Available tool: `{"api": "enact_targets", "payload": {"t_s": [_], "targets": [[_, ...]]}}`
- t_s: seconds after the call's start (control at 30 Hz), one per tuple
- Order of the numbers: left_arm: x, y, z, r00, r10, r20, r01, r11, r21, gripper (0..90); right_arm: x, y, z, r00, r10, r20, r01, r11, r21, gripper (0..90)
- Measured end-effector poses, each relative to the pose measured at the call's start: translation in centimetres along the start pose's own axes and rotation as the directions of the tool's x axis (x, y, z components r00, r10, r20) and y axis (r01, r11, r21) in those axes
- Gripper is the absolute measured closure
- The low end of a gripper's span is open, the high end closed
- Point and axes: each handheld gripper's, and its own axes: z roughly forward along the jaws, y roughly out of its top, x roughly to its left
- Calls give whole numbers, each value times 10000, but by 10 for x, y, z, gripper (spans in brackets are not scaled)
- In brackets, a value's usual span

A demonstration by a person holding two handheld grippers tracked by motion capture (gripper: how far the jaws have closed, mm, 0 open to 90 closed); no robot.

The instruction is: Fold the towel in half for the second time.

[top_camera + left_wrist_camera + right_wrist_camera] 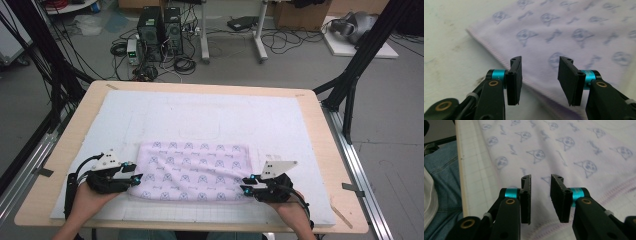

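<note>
- A pale lilac cloth [192,171] printed with small grey-blue figures lies folded into a wide rectangle, flat on the white mat [210,112], in the mat's near half and roughly centred side to side.
- The cloth's stitched hem runs along its near edge and its side edges; in the left gripper view one corner [469,30] lies on the bare mat.
- The left gripper [134,178] sits at the cloth's left edge near the front corner; its jaws stand apart over the hem with nothing clamped between them [539,75].
- The right gripper [246,184] sits at the cloth's right front corner; its jaws stand apart by a narrower gap, above the printed fabric, pinching none of it [540,195].
- A hand holds each gripper, both coming in from the edge of the table nearest the cloth.
- The mat covers most of a light wooden table [330,150] beneath the cloth.
- Beyond the table's far edge from the cloth, computer towers [160,32] and tangled cables stand on the floor.
</note>
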Motion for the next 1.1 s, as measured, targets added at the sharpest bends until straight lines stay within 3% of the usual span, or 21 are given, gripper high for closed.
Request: {"api": "enact_targets", "payload": {"t_s": [0.1, 0.17, 0.27, 0.3, 0.4, 0.5, 0.57, 0.67, 0.87, 1.0, 1.1], "targets": [[-12, -1, 1, 9992, 248, 299, -249, 9997, 33, 537, 9, 4, 2, 9984, -555, -74, 554, 9983, -198, 683], [-19, -3, 3, 9981, 386, 490, -393, 9992, 124, 539, 11, 4, 6, 9974, -646, -328, 644, 9979, -78, 667], [-25, -12, 12, 9943, 801, 710, -853, 9937, 729, 619, 6, -3, 17, 9973, -402, -622, 436, 9976, 534, 659], [-26, -14, 13, 9931, 915, 730, -968, 9927, 717, 676, 4, -6, 21, 9972, -318, -671, 365, 9969, 700, 693], [-23, -17, 10, 9941, 776, 763, -805, 9961, 354, 864, 6, -8, 24, 9960, -282, -850, 330, 9979, 558, 843], [-22, -15, 5, 9935, 957, 612, -984, 9943, 418, 879, 7, -5, 21, 9939, -164, -1092, 221, 9985, 506, 857], [-20, -15, 1, 9941, 835, 690, -862, 9956, 365, 879, 11, -3, 17, 9926, -236, -1194, 294, 9985, 471, 852], [-22, -19, 1, 9935, 794, 820, -843, 9948, 580, 858, 13, -8, 17, 9931, -180, -1156, 291, 9950, 954, 808], [-13, -21, -3, 9970, 311, 712, -342, 9985, 433, 669, 11, -11, 11, 9908, 225, -1337, -147, 9981, 592, 695], [-4, -11, -4, 9991, 134, 409, -145, 9996, 255, 568, 1, 0, 2, 9968, 207, -769, -188, 9995, 260, 644], [9, 1, 2, 9998, -97, 155, 98, 9999, -35, 535, -18, 13, 3, 9997, 198, -138, -195, 9996, 201, 591]]}}
